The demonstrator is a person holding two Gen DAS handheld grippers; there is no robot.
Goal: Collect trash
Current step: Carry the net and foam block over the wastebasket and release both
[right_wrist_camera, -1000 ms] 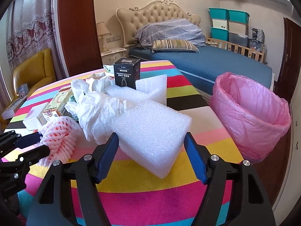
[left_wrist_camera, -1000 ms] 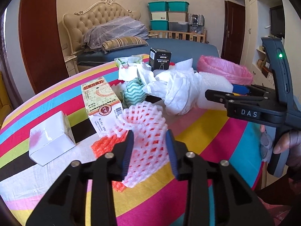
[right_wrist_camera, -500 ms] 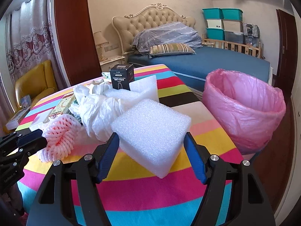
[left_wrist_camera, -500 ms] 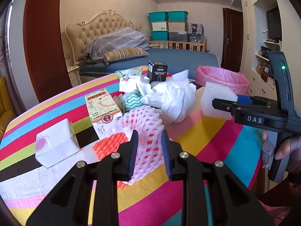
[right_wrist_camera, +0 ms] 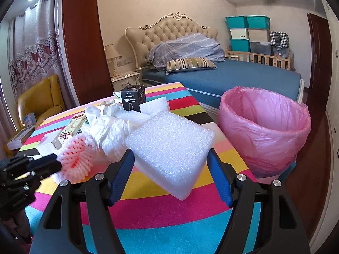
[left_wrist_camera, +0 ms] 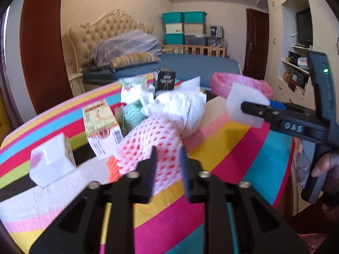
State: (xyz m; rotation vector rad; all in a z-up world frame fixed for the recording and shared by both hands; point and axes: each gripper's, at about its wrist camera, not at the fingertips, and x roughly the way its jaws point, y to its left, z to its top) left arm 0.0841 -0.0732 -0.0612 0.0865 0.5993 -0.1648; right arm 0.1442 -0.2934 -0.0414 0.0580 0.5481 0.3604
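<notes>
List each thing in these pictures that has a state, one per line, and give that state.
Foam block: lifted off the table, held between the right gripper's fingers.
Foam net: between the left gripper's fingers, which have just been opening; grip unclear.
Bin: open, pink liner in place, nothing visible inside.
Black box: upright, closed.
White bag: crumpled.
Green carton: lying on the table.

This is a bedroom in a home. A big bed (right_wrist_camera: 233, 78) with a blue sheet, a striped pillow (right_wrist_camera: 190, 63) and a tall soft headboard (right_wrist_camera: 167, 31) stands at 12 o'clock. A lamp (right_wrist_camera: 110, 57) sits on a small bedside table at 10 o'clock. A yellow armchair (right_wrist_camera: 38, 97) and lacy curtains (right_wrist_camera: 31, 48) are at 9 o'clock. Storage boxes (right_wrist_camera: 246, 31) are stacked at 1 o'clock. A television (left_wrist_camera: 304, 28) sits in a wall cupboard.
</notes>
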